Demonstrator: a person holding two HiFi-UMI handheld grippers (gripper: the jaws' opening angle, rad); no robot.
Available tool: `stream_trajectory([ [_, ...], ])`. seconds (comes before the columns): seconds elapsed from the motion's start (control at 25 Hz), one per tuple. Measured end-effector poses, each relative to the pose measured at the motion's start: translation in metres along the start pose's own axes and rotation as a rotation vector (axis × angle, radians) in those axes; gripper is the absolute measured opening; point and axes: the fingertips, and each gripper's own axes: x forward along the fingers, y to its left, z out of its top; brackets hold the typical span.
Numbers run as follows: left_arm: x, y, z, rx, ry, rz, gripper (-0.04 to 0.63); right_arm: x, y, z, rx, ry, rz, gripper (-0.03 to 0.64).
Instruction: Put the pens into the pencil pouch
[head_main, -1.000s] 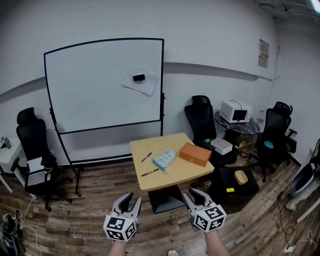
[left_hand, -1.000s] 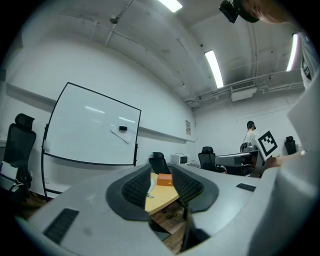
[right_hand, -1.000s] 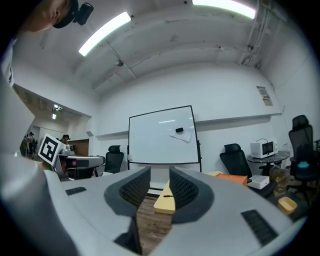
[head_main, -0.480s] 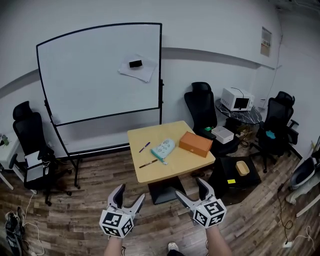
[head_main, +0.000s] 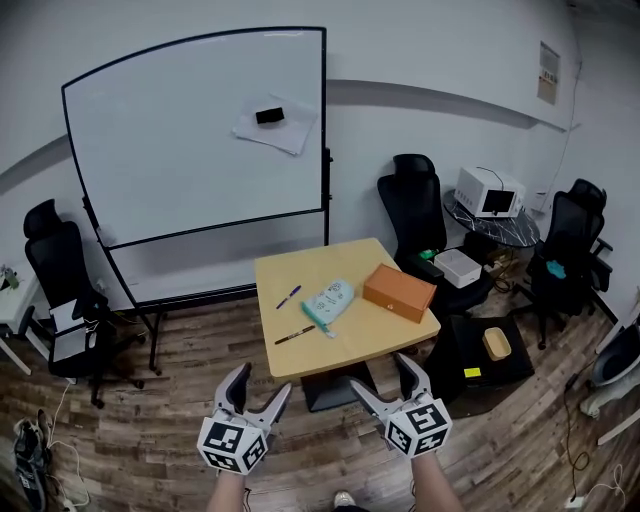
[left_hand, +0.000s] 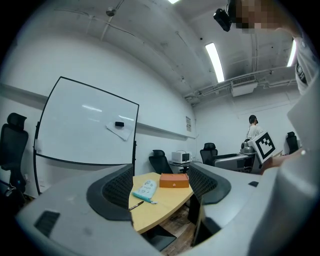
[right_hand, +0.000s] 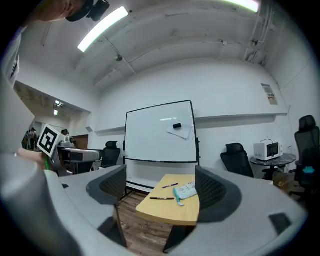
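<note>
A light wooden table (head_main: 345, 345) stands ahead of me. On it lie a pale teal pencil pouch (head_main: 329, 302), a purple pen (head_main: 288, 296) to its left and a black pen (head_main: 295, 334) nearer the front edge. My left gripper (head_main: 262, 385) is held level, short of the table; its jaws have just opened wide and hold nothing. My right gripper (head_main: 383, 378) is open and empty beside it. The left gripper view frames the pouch (left_hand: 145, 188) and black pen (left_hand: 136, 202) between the jaws. The right gripper view shows the pouch (right_hand: 187, 190), purple pen (right_hand: 170, 185) and black pen (right_hand: 162, 198).
An orange box (head_main: 399, 291) sits on the table's right part. Behind the table stands a wheeled whiteboard (head_main: 190, 150). Black office chairs (head_main: 415, 205) stand around the room, and a dark box bearing a wooden tray (head_main: 496, 343) sits on the floor at the right. Wood floor lies in front.
Both grippers' jaws have spread from nearly closed to wide. The view and both grippers have come closer to the table, which looks larger.
</note>
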Motion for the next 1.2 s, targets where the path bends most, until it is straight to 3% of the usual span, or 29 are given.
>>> stream_trajectory([
  [0.28,0.045,0.014,0.004,-0.016,0.003,0.063,0.322,0.039,-0.033,0.0,0.015,0.016,0.059,0.4],
  [0.52,0.077,0.025,-0.001,-0.017,0.024,0.07,0.322,0.072,-0.056,0.007,0.005,0.013,0.09,0.385],
  [0.96,0.159,0.088,-0.045,-0.053,0.086,-0.011,0.322,0.161,-0.086,-0.015,-0.004,0.082,0.065,0.367],
  [1.2,0.206,0.138,-0.055,-0.045,0.117,-0.091,0.322,0.218,-0.098,-0.023,0.01,0.133,-0.011,0.365],
])
